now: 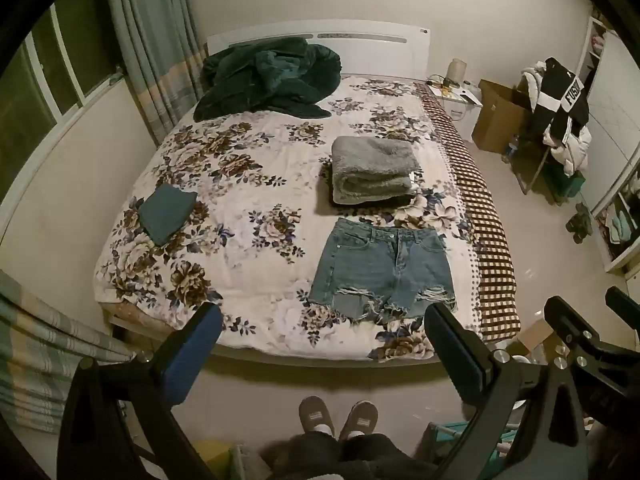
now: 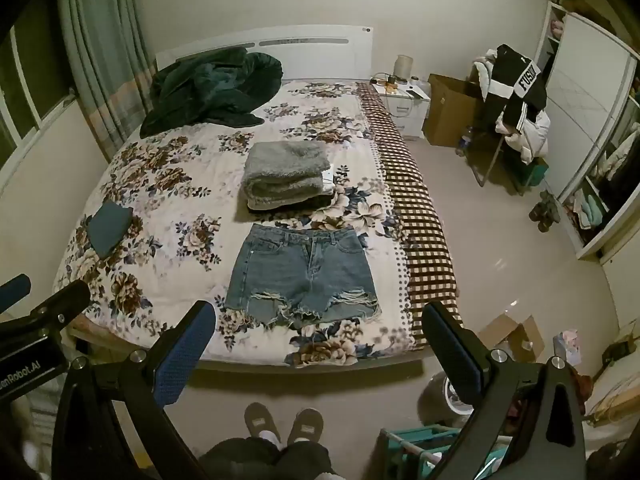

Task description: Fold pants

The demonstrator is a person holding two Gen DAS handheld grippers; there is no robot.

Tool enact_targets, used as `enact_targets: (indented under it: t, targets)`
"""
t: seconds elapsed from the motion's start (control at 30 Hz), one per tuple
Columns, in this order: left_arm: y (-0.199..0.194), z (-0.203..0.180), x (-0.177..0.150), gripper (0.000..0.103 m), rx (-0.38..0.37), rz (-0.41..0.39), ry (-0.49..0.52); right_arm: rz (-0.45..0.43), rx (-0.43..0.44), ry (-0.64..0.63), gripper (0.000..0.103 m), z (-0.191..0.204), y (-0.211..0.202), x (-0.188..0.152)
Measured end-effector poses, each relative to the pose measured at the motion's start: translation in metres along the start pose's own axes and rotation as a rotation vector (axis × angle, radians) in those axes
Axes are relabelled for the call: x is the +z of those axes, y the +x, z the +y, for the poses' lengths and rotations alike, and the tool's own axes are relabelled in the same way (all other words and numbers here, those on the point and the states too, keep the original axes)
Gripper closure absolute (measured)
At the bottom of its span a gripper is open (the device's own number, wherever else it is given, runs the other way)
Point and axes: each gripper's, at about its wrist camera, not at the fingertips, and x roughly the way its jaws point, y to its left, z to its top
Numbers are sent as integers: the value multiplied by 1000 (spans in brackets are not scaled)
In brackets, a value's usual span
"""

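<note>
A pair of blue denim shorts [image 1: 382, 268] with frayed hems lies flat on the floral bedspread [image 1: 256, 168], waistband toward the headboard, near the bed's foot; it also shows in the right wrist view [image 2: 304, 276]. My left gripper [image 1: 324, 344] is open and empty, held off the foot of the bed, short of the shorts' hem. My right gripper [image 2: 320, 348] is open and empty, likewise held back from the hem. The right gripper's body shows at the right edge of the left wrist view [image 1: 592, 344].
A folded grey fluffy blanket [image 1: 374, 170] lies just beyond the shorts. A small folded teal cloth [image 1: 166, 212] lies at the bed's left. A dark green heap [image 1: 268, 76] sits by the headboard. A checkered blanket [image 1: 480, 216] hangs along the bed's right side. My slippered feet [image 1: 338, 418] stand below.
</note>
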Motion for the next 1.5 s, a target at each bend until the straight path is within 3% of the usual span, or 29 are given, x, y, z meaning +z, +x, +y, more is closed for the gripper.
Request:
enact_targets:
  t: [1.5]
  targets:
    - [-1, 3, 5, 0, 10, -3, 2, 12, 10, 6, 0, 7, -6, 2]
